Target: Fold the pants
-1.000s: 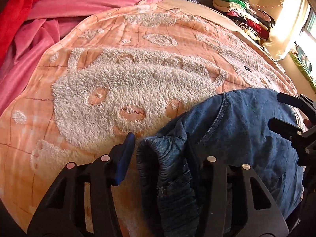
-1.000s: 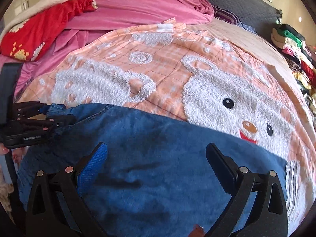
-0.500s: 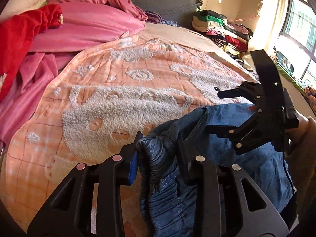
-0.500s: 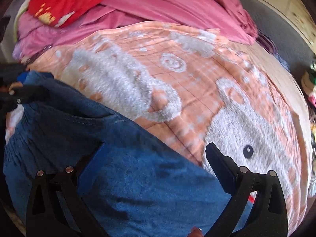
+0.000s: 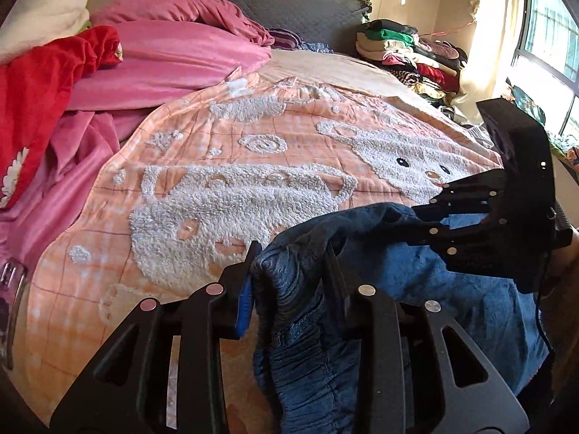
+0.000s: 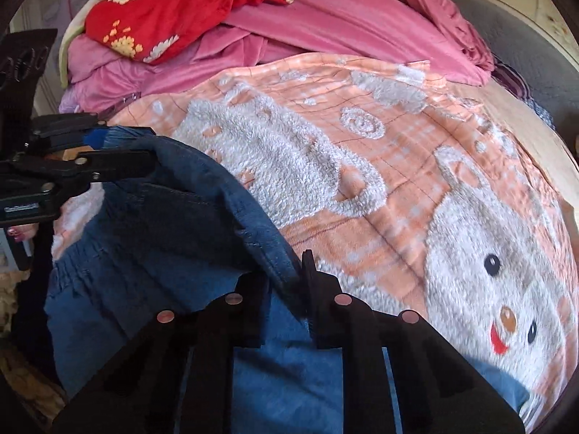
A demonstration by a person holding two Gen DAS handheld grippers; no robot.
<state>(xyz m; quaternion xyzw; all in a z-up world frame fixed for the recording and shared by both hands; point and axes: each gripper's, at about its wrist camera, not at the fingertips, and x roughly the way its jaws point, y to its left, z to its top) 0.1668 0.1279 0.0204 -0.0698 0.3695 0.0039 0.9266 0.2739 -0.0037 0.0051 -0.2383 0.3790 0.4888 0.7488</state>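
Note:
Blue denim pants lie at the near edge of a peach blanket on a bed. My left gripper is shut on the gathered elastic waistband and holds it raised. My right gripper is shut on a seamed edge of the pants. In the left wrist view the right gripper pinches the denim to the right of mine. In the right wrist view the left gripper holds the waistband at the far left.
Pink bedding and a red garment are piled at the head and left of the bed. A stack of folded clothes stands at the far right by a window. A grey headboard is behind.
My right gripper has closed on the pants' edge; it was open above the denim before. Both grippers have lifted the pants higher, and the left gripper's jaws closed on the waistband.

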